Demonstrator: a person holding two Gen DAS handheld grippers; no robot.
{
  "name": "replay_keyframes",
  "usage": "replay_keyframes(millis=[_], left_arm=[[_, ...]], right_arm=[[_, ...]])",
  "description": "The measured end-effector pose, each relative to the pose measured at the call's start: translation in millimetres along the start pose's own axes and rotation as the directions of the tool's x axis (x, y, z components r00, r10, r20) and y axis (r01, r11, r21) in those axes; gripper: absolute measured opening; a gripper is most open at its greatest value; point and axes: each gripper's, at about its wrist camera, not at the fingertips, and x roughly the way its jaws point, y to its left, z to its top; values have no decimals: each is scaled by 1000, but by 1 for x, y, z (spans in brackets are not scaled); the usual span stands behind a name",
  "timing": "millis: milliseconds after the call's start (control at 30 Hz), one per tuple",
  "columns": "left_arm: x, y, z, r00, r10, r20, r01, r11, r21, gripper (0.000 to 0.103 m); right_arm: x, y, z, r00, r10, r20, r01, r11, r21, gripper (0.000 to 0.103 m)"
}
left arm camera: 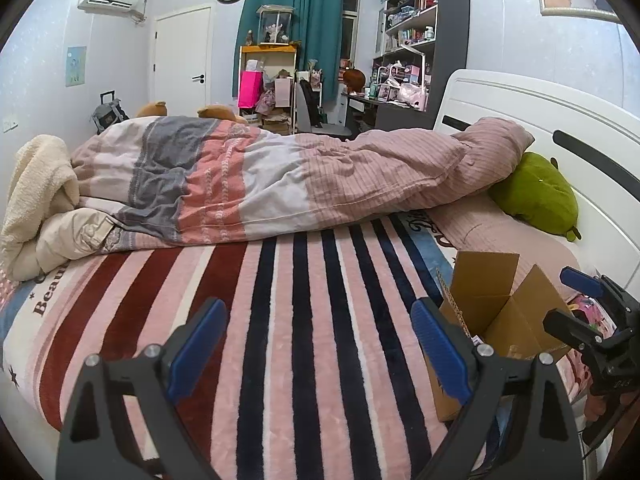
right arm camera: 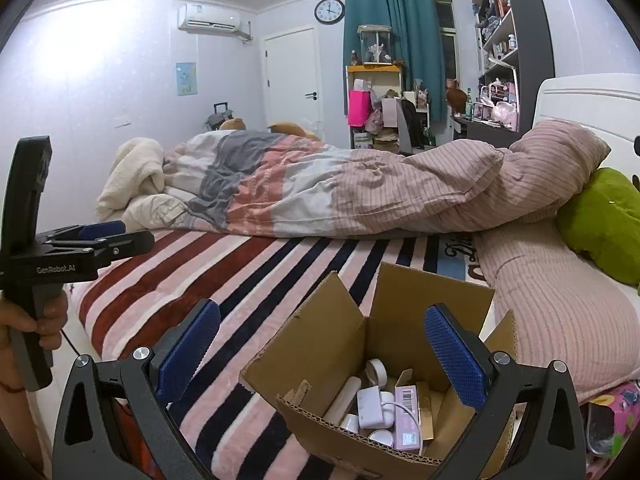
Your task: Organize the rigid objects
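Directly below the right gripper [right arm camera: 322,354], whose jaws gape empty, sits the open cardboard box [right arm camera: 332,344] of small items, while the left gripper [left arm camera: 318,350], equally wide and empty, hangs off to its left.

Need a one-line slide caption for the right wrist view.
Open right tongs hover over an open cardboard box of small items on a striped blanket, left tongs alongside.

Bed [left arm camera: 304,320] filling lower and middle frame, wearing striped blanket [right arm camera: 248,264]. Open box [right arm camera: 352,344] sitting on blanket at lower centre of right wrist view, lower right in left wrist view. Rumpled quilt [left arm camera: 280,176] lying across centre. Cream throw [left arm camera: 36,184] bunching at left. Pink pillow [right arm camera: 552,304] and green cushion [left arm camera: 536,192] resting at right by headboard [left arm camera: 520,100].
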Motion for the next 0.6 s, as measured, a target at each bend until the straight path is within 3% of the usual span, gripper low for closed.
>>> replay_keyframes(millis=[600], left_arm=[[-5, 10, -4, 1000, 28, 1, -28, 1000, 1, 92]], right_arm=[[-1, 2, 0, 1000, 10, 4, -10, 1000, -4, 103]])
